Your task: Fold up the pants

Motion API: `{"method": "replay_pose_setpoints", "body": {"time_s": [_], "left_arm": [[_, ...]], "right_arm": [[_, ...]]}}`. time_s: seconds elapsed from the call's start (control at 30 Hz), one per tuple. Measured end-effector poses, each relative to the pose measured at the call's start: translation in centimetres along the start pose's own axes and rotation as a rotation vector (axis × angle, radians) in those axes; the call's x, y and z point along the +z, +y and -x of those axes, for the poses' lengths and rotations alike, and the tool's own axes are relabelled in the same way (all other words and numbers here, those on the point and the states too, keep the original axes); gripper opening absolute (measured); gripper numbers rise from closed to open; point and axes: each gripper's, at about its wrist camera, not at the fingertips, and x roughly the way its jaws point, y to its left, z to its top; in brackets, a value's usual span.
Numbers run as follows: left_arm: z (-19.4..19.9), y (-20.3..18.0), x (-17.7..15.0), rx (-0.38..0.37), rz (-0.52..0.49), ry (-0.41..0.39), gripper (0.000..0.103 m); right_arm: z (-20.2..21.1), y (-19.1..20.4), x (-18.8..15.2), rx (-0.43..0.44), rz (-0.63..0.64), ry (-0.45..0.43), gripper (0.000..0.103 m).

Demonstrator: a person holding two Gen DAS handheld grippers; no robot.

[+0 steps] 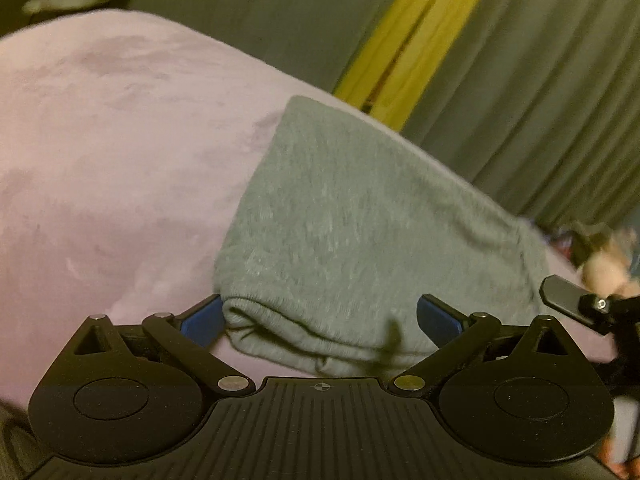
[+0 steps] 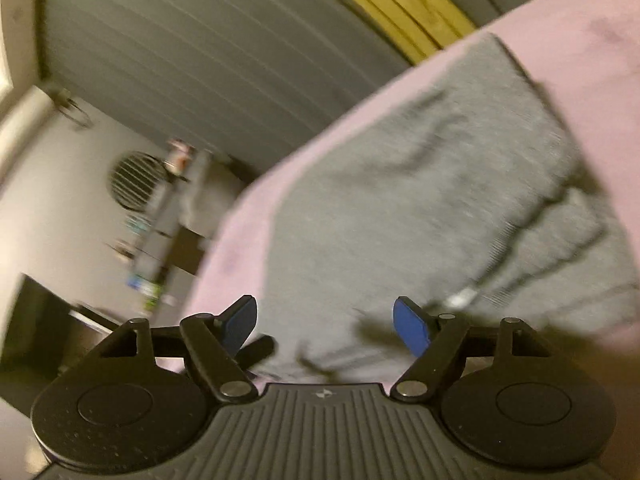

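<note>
Pants of grey knit fabric (image 1: 360,216), folded into a thick rectangular bundle, lie on a pale pink plush blanket (image 1: 100,140) in the left wrist view; the layered folded edge faces the camera, and a dark drawstring end (image 1: 390,336) trails over it. Just before that edge the left gripper (image 1: 320,316) hovers with its blue-padded fingers (image 1: 202,320) spread wide; the left pad sits right at the bundle's near corner, though I cannot tell whether it touches, and nothing is clamped. At the right edge of this view the black finger of the right gripper (image 1: 564,296) pokes in, with a blurred hand (image 1: 604,272) behind it. Beyond the blanket hang grey pleated curtains (image 1: 540,100) with a yellow strip (image 1: 416,36) between them.

From the right wrist view the same grey pants (image 2: 440,200) stretch away up and to the right across the pink blanket (image 2: 248,240), creased with dark folds towards the right; the picture is tilted and smeared. The right gripper (image 2: 324,326) has its blue pads (image 2: 410,330) standing well apart over the near end of the fabric; no cloth is pinched between them. A black finger of the other tool (image 2: 256,346) shows just behind the left pad. To the left a white wall (image 2: 52,200) carries a round grille (image 2: 136,186); a cluttered shelf (image 2: 160,240) stands beside it, too blurred to make out.
</note>
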Motion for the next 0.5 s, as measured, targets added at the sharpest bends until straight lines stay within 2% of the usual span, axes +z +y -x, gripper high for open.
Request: {"method": "replay_pose_setpoints", "body": {"time_s": [0.03,0.07,0.1,0.13,0.17,0.23,0.27,0.33,0.4,0.43,0.5], "left_arm": [[0.3,0.3,0.3,-0.014,0.023,-0.013,0.103],[0.5,0.7,0.5,-0.018,0.044,-0.03,0.103],[0.3,1.2,0.9,-0.013,0.059,-0.036,0.103],[0.1,1.5,1.1,0.014,0.076,-0.036,0.103],[-0.2,2.0,1.3,0.071,0.1,-0.029,0.103],[-0.9,2.7,1.4,0.18,0.128,-0.002,0.103],[-1.0,3.0,1.4,0.208,0.145,0.002,0.103],[-0.4,2.9,1.5,0.184,0.157,-0.013,0.103],[0.5,1.2,1.3,0.133,0.085,-0.065,0.103],[1.0,0.3,1.0,0.132,0.031,-0.097,0.103],[0.8,-1.2,0.4,0.126,-0.073,-0.116,0.103]], "right_arm": [[-0.2,-0.2,0.1,-0.002,-0.007,-0.011,0.084],[-0.4,-0.5,0.3,-0.044,-0.012,-0.02,0.093],[-0.7,-1.0,0.4,-0.144,-0.015,-0.018,0.093],[-1.0,-1.6,0.5,-0.248,-0.015,-0.008,0.089],[-1.1,-2.2,0.5,-0.284,-0.017,-0.003,0.077],[-0.2,-2.6,0.6,-0.279,-0.053,-0.03,0.075],[0.2,-2.6,0.6,-0.282,-0.065,-0.043,0.075],[0.4,-2.4,0.4,-0.293,-0.073,-0.052,0.075],[0.7,-2.0,0.0,-0.344,-0.05,-0.053,0.08],[0.7,-1.7,-0.3,-0.373,-0.025,-0.059,0.08],[0.2,-1.8,-0.2,-0.364,-0.014,-0.044,0.086]]}}
